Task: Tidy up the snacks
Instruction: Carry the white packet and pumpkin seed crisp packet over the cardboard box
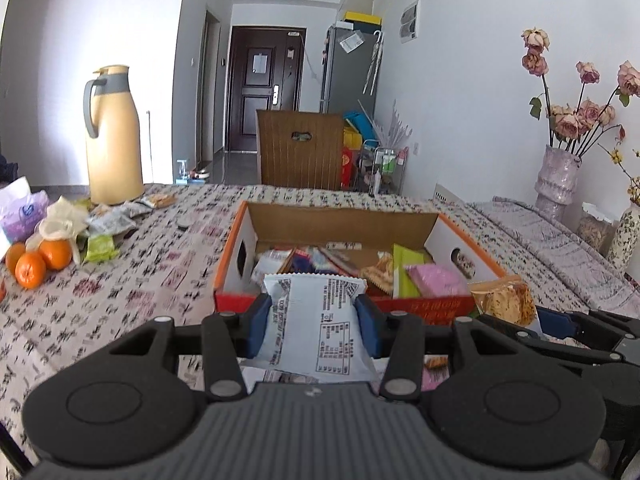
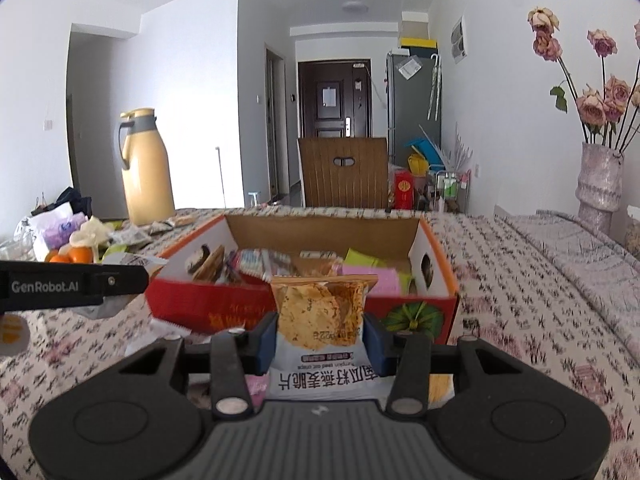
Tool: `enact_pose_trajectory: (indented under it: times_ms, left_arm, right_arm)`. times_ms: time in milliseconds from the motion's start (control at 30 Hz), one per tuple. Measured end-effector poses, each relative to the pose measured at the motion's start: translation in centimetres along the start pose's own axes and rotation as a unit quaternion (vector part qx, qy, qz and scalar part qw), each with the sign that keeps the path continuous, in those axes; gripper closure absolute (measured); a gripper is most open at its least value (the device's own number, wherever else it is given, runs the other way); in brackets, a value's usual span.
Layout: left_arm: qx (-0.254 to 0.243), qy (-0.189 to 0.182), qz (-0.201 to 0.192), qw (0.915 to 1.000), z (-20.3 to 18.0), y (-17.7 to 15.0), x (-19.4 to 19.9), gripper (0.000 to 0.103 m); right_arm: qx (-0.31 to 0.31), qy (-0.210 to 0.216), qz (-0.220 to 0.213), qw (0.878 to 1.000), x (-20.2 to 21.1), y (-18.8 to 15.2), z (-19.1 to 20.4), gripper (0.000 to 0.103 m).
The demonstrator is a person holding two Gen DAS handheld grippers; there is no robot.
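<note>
Left gripper (image 1: 314, 324) was clamped on a white snack packet (image 1: 316, 320), blue pads (image 1: 259, 326) pressed into both its sides, printed back panel facing the camera. Right gripper (image 2: 320, 342) was likewise clamped on a crisp packet (image 2: 320, 316), orange crackers showing through its window.

Only the left wrist view showed both loads at once: the crisp packet (image 1: 506, 300) sat at 3 o'clock of the white packet, just beside the box's near right corner. From the right wrist view, the left tool appeared only as a black branded arm (image 2: 72, 286) at 9 o'clock; its packet was mostly hidden.

Snack box (image 1: 236, 248), orange-rimmed cardboard, stood at 12 o'clock of both grippers on the patterned tablecloth (image 1: 160, 272), holding mixed packets. A pumpkin print (image 2: 412, 316) on its front showed in the right view only.

At 10 o'clock: oranges (image 1: 36, 264), loose wrappers (image 1: 116, 220), a yellow thermos jug (image 1: 114, 136). At 2 o'clock: vase of dried roses (image 1: 558, 176).
</note>
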State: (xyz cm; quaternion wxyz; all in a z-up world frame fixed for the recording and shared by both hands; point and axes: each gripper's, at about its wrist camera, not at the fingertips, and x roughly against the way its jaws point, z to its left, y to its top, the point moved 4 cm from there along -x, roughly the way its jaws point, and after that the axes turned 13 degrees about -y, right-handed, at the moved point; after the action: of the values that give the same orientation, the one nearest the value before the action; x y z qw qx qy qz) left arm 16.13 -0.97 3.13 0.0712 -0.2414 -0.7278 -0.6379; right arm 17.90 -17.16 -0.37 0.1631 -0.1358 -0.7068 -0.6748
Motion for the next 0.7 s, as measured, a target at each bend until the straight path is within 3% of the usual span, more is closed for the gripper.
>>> enact_pose_trajectory:
  times_ms: [700]
  left_arm:
    - [-0.008,0.011,0.000,0.9999,0.5,5.3,-7.2,0.056]
  right_arm:
    - [-0.001,0.005,-0.020,1.000,-7.9,5.8,-0.5,0.059]
